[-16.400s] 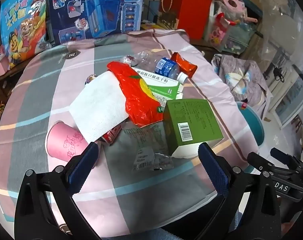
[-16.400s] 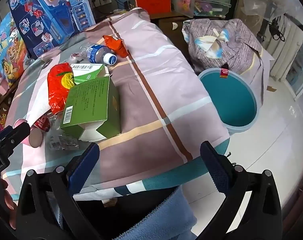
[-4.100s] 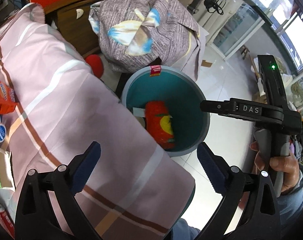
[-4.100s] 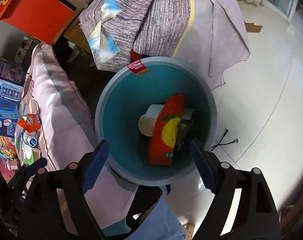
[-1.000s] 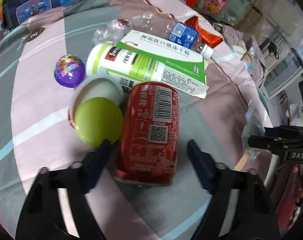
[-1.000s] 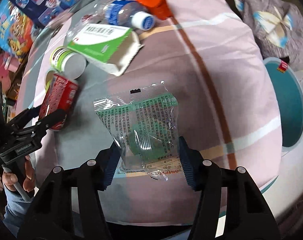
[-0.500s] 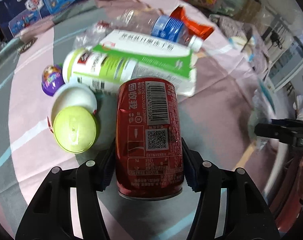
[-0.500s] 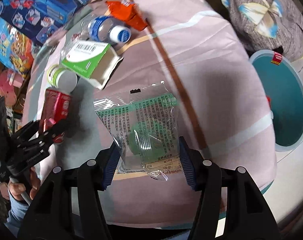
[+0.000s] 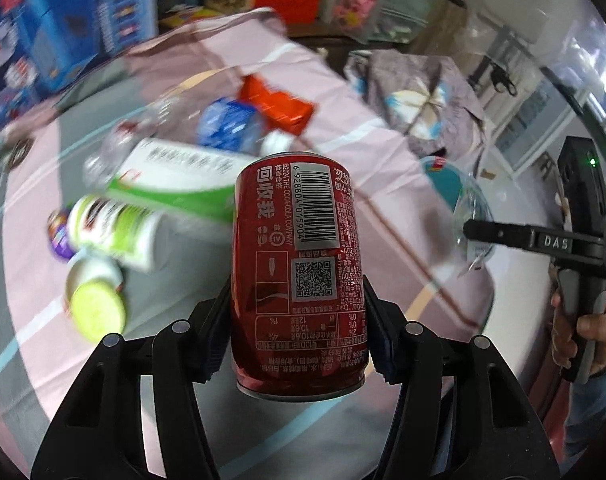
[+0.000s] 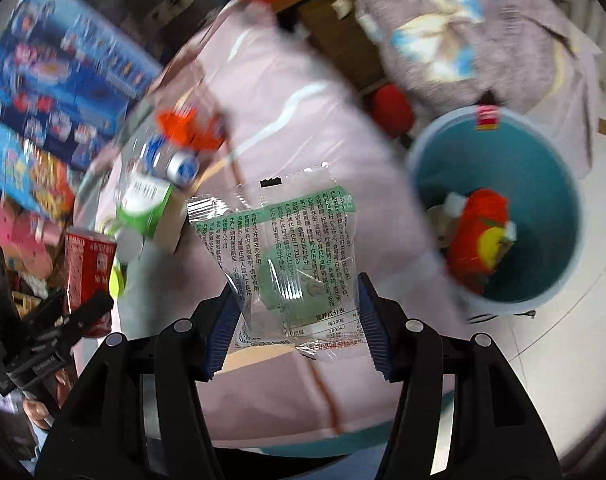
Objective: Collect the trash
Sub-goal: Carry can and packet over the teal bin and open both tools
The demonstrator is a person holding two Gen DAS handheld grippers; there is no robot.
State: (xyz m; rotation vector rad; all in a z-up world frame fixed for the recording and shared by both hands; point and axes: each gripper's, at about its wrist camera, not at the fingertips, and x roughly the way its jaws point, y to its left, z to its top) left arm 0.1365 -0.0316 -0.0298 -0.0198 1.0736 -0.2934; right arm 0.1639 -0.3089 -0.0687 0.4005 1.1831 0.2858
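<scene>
Left wrist view: the left gripper (image 9: 297, 316) pinches one red can (image 9: 297, 268) between its two blue pads, one pad on each side of the can's lower half, clear of the striped tablecloth (image 9: 343, 128). Behind it on the cloth lie one green-and-white carton (image 9: 175, 178), one green-labelled jar (image 9: 113, 232), one yellow-green lid (image 9: 97, 312), one blue-labelled bottle (image 9: 231, 124) and one orange wrapper (image 9: 279, 106). Right wrist view: the right gripper (image 10: 299, 320) pinches one clear printed packet (image 10: 283, 256), its lower part between the pads, above the cloth's edge. One teal bin (image 10: 435, 164) stands on the floor beside that edge, holding one red bag (image 10: 475, 236).
</scene>
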